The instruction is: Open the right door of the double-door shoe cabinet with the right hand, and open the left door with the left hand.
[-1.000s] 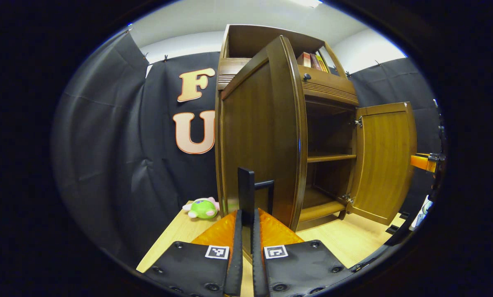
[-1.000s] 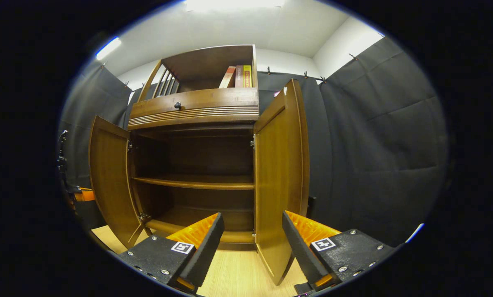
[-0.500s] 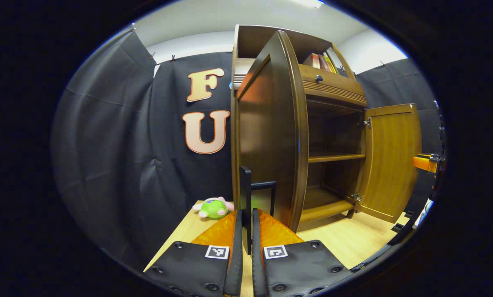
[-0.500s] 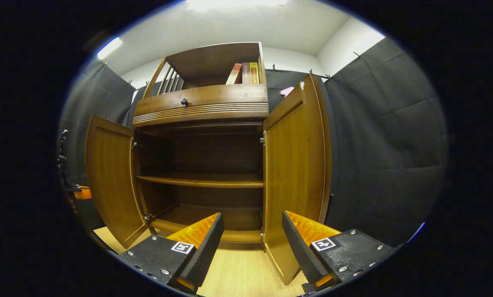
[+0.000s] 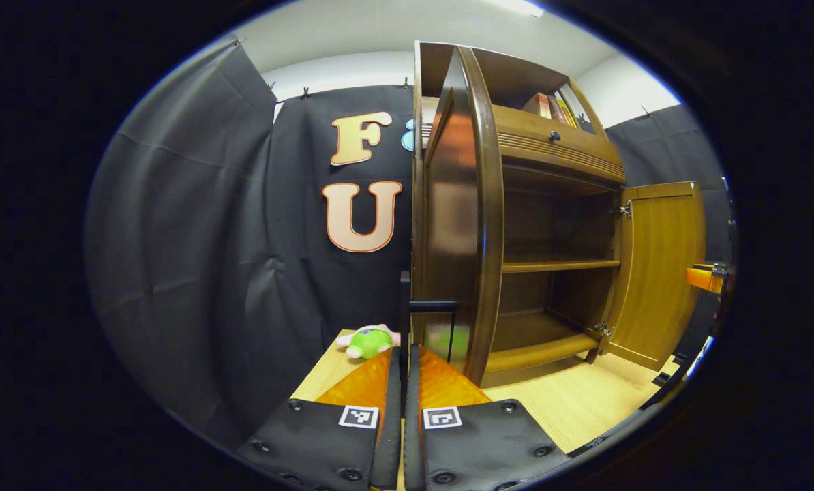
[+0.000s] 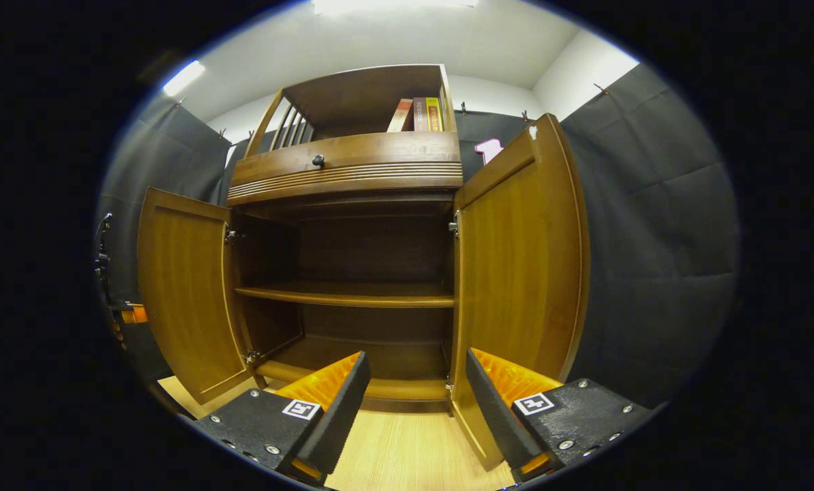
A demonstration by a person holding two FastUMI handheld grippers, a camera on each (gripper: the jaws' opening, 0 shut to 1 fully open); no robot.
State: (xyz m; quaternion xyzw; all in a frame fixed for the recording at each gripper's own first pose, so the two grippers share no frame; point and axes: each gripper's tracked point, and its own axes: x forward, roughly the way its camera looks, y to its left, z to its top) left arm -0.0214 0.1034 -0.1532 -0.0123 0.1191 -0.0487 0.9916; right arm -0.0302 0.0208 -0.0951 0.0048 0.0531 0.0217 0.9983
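The brown wooden shoe cabinet (image 5: 550, 157) stands with both doors swung out. In the left gripper view the left door (image 5: 458, 225) shows nearly edge-on, and my left gripper (image 5: 403, 361) is shut on its black handle (image 5: 431, 307). The right door (image 5: 659, 266) stands wide open farther off. In the right gripper view my right gripper (image 6: 417, 372) is open and holds nothing, low in front of the cabinet's bare shelves (image 6: 352, 293). It sits between the left door (image 6: 182, 286) and the right door (image 6: 523, 273), close to the right door's inner face.
A green plush toy (image 5: 369, 341) lies on the light wooden floor (image 5: 577, 402) left of the cabinet. A drawer with a dark knob (image 6: 318, 160) and some books (image 6: 420, 114) sit above the doors. Black cloth walls close in both sides.
The left door has swung farther out with my left gripper on its handle. The right gripper's view has shifted, so more of the right door's inner face shows.
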